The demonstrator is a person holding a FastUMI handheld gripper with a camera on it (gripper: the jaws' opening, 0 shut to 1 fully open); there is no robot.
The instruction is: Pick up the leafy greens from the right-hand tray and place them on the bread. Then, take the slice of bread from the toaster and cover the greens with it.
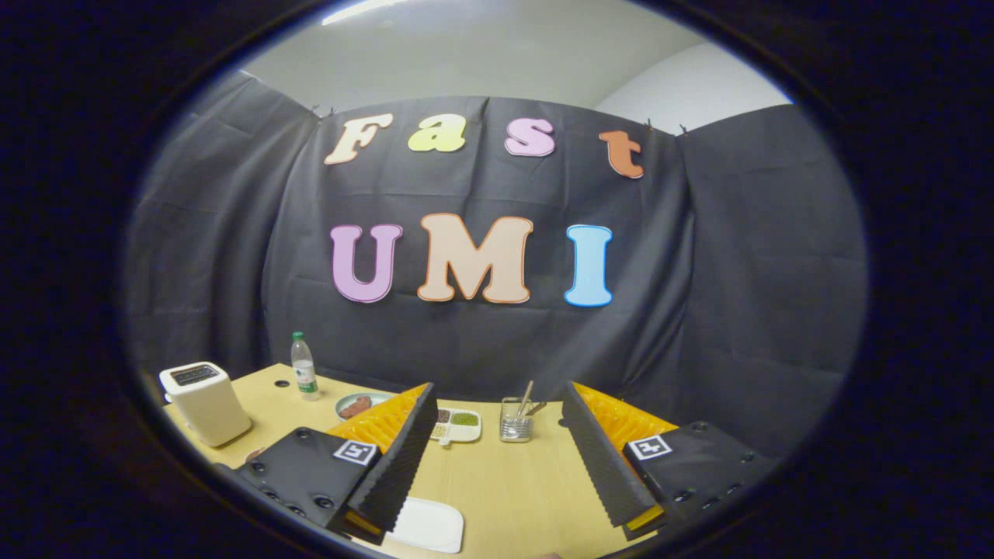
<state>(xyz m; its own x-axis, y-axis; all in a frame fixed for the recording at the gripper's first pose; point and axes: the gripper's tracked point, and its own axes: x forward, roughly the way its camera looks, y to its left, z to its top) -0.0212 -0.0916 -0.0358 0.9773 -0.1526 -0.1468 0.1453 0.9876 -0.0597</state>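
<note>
The jaws (497,458) are wide apart and hold nothing, up above the tabletop (505,481). The greens sit in a small white tray (457,425) just ahead, between the jaws. The toaster (204,402) stands far off to the left. The tray is small, so a sloppy reach could bump the cup of sticks (516,420) beside it.

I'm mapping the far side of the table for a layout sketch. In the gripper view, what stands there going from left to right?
Toaster → water bottle → plate with a reddish-brown food → small divided tray with greens → wire utensil holder. The gripper hangs open over the table's near part, nothing between its fingers.
</note>
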